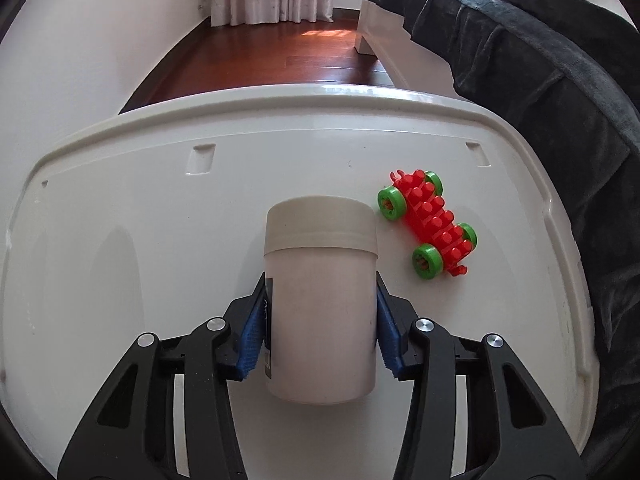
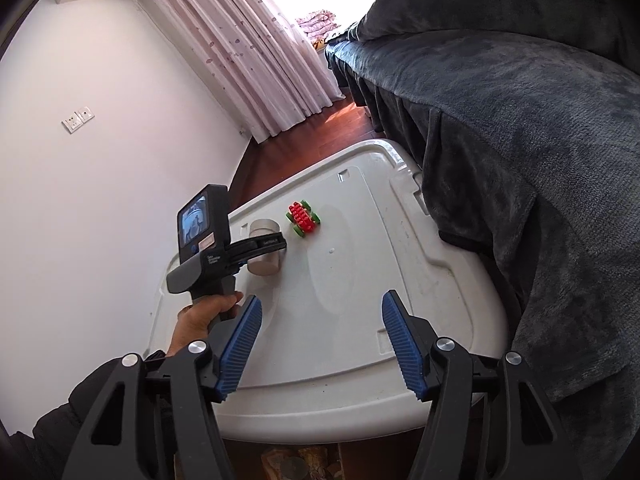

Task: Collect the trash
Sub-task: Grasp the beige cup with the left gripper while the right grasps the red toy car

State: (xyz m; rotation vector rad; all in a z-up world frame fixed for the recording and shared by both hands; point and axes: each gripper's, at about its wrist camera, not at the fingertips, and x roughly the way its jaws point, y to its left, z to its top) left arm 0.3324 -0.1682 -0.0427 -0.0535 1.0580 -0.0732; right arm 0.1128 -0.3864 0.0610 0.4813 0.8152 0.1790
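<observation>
A white plastic jar (image 1: 320, 300) with a lid stands between the blue pads of my left gripper (image 1: 320, 320), which is shut on its sides over the white bin lid (image 1: 160, 200). The right wrist view shows the jar (image 2: 264, 254) gripped by the left gripper (image 2: 276, 246), held in a hand. A red and green toy block car (image 1: 430, 222) lies to the jar's right; it also shows in the right wrist view (image 2: 303, 219). My right gripper (image 2: 322, 320) is open and empty above the lid's near edge.
A dark blanket (image 2: 520, 140) covers a bed along the lid's right side. A white wall (image 2: 100, 160) stands at left. Curtains (image 2: 256, 40) and wooden floor (image 1: 272, 60) lie beyond the lid (image 2: 360, 280).
</observation>
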